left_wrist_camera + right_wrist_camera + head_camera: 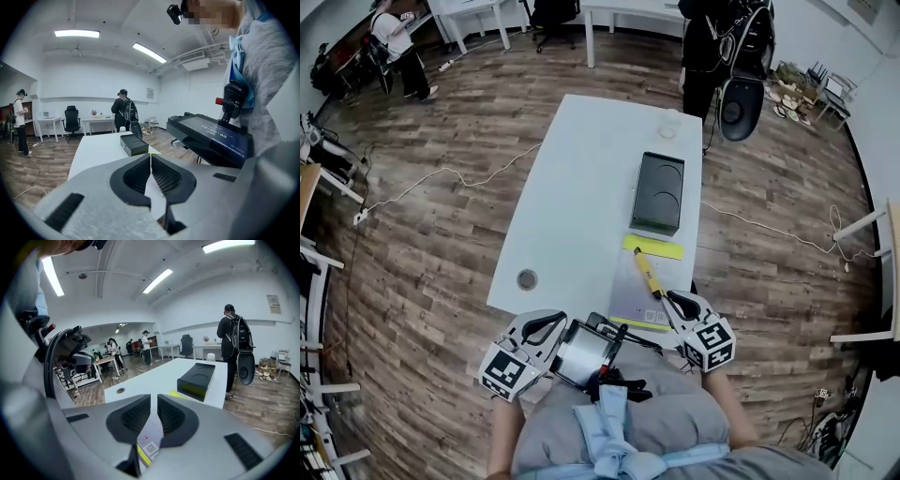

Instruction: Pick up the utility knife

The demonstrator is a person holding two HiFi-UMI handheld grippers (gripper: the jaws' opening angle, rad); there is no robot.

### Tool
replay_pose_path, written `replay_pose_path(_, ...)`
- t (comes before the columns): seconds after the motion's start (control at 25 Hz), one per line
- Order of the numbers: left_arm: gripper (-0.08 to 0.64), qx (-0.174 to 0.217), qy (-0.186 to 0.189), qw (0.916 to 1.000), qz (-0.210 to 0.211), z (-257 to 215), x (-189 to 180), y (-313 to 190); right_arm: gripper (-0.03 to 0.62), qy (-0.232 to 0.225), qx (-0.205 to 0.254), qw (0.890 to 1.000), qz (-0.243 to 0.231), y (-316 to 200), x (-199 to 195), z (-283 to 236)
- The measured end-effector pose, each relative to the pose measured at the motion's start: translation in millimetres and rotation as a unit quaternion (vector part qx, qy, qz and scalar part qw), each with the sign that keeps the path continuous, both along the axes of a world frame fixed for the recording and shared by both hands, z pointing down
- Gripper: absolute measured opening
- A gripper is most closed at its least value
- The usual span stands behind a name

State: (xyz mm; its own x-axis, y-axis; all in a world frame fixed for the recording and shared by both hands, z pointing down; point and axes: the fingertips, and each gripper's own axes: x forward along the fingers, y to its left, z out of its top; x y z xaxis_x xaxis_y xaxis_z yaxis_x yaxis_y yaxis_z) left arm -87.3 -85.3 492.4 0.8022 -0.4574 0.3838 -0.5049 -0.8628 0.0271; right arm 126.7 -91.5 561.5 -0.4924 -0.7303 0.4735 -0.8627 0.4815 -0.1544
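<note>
Holding my right gripper (678, 300), fingers barely parted and empty, just beside the near end of the utility knife (648, 274), which lies far-to-near; left gripper (546, 326) closed, farther.

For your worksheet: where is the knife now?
Head view, right side: the knife lies on the mat, just ahead of the right hand-held gripper.

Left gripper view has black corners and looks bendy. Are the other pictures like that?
Left gripper view: the wide lens bends the room and leaves black corners; the ceiling light glares. Right gripper view: same bend and corners. Head view: the floor bulges round the table, no black corners.
</note>
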Motion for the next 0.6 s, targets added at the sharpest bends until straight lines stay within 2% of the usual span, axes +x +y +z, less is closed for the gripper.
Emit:
replay_pose_path(0.32,0.020,-0.007,0.007,0.9990,0.043,-2,5,-16,0.032,0.012,-0.029,0.999,0.022,4,0,7)
replay_pose_path(0.6,0.020,-0.015,0.008,0.9969,0.077,1,14,-20,0.032,0.015,-0.034,0.999,0.038,10,-3,8)
